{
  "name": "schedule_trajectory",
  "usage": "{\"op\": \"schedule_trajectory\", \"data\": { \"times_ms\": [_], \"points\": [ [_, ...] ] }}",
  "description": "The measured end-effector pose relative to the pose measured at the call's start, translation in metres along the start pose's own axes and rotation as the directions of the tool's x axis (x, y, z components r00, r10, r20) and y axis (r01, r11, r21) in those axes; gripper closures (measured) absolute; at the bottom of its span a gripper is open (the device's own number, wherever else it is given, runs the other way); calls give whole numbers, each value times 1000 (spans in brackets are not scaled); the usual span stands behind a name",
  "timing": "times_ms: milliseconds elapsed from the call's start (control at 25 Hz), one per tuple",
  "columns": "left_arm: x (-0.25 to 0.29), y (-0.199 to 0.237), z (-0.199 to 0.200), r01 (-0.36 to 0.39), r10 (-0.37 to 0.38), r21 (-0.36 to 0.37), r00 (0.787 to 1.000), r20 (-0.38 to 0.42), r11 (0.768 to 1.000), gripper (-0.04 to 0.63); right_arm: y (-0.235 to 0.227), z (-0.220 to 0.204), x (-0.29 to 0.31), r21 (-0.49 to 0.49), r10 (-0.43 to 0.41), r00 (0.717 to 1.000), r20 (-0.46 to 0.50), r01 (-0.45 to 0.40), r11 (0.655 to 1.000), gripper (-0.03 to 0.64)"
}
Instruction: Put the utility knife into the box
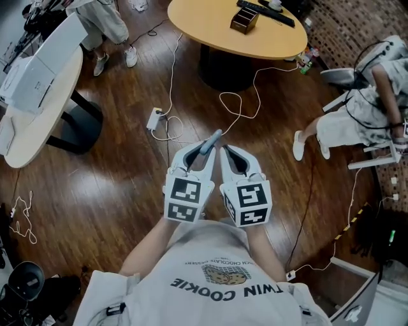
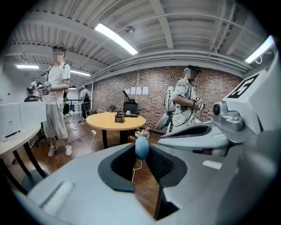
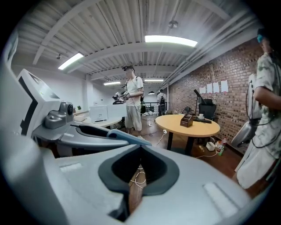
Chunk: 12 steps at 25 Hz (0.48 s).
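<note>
1. I hold my two grippers close together in front of my chest, side by side, above the wooden floor (image 1: 121, 191).
2. My left gripper (image 1: 212, 148) is closed on the utility knife (image 2: 141, 147). The knife is blue-grey, and its rounded end pokes out past the tips of the jaws.
3. From my head I can see the knife pointing away from me, up over the floor. It is not touching anything but my left gripper.
4. My right gripper (image 3: 139, 151) is closed too, with its tips pressed together. Nothing is between them. I can only see the floor through the little gap lower down.
5. The two grippers are just beside each other, and the tips nearly meet.
6. A small brown box (image 1: 245, 20) sits on the round yellow table (image 1: 210, 32) in front of me. It is well away from the knife.
7. A white cable (image 1: 171, 130) curls on the floor between me and that table.
8. One person (image 1: 357, 118) sits off to my right. Another person (image 2: 56, 103) stands by a white table (image 1: 35, 127) on my left.
</note>
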<state>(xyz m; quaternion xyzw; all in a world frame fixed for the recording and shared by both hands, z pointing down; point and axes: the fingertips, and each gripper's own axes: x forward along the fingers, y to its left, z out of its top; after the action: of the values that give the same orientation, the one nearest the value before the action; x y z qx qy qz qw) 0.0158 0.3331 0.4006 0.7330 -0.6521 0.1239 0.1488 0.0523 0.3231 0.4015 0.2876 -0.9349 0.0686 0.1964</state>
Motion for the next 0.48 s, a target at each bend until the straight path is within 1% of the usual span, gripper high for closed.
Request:
{"op": "schedule_trajectory", "data": {
  "times_ms": [160, 320, 480],
  "points": [
    [6, 23, 9, 7, -7, -5, 1000, 9, 1000, 520, 1, 14, 20, -6, -13, 1000, -5, 13, 1000, 615],
    [16, 35, 9, 16, -16, -17, 1000, 10, 1000, 521, 0, 18, 36, -7, -16, 1000, -8, 16, 1000, 615],
    [29, 44, 11, 16, -16, -12, 1000, 2, 1000, 522, -6, 21, 52, -6, -8, 1000, -16, 8, 1000, 615]
  ]
}}
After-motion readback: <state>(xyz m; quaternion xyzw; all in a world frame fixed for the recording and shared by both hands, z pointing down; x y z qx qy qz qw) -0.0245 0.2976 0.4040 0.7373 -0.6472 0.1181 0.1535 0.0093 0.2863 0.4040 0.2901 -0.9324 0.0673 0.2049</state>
